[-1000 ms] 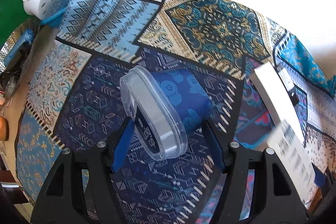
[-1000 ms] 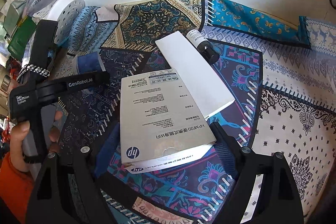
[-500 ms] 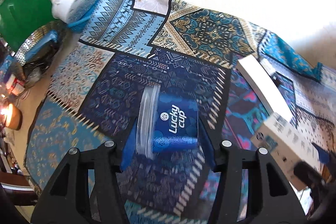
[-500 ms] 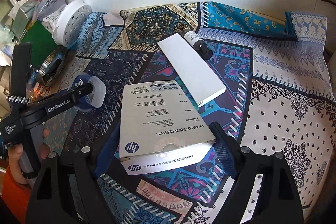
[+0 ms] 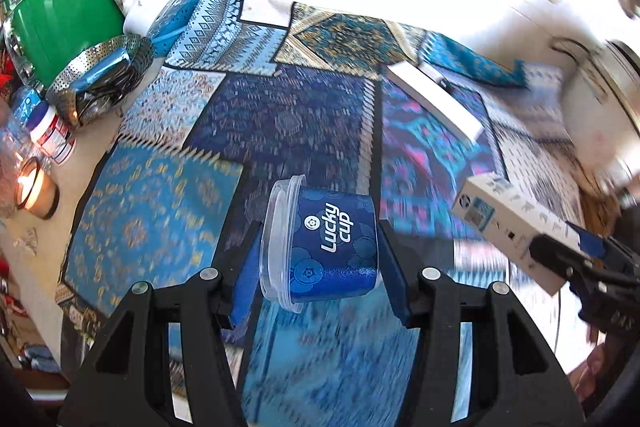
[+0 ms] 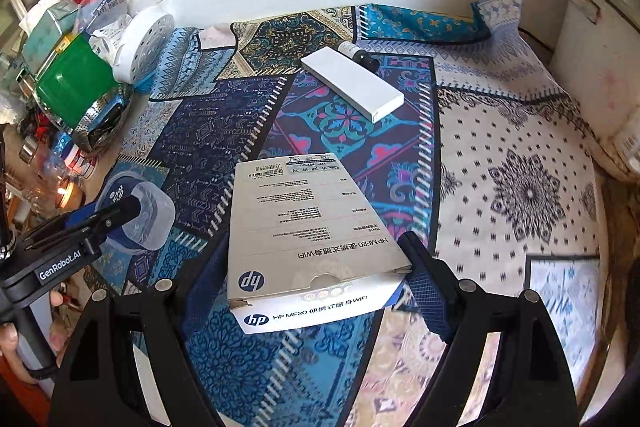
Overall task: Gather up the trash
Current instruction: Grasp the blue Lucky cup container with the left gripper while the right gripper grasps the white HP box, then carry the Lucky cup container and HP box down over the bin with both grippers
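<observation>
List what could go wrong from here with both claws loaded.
1. The left claw grips the Lucky cup sideways across lid and base; squeezing may pop the clear lid off.
2. The right claw pinches only the near end of the HP box, whose flap looks torn; it could sag or slip.

Both the cup point(image 5: 332, 247) and HP box point(image 6: 312, 235) have risen (off the cloth).

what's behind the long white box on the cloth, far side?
A small dark-capped bottle lies against the far edge of the long white box, partly hidden by it. The patterned cloth runs on behind. Whatever sits under the box is covered.
</observation>
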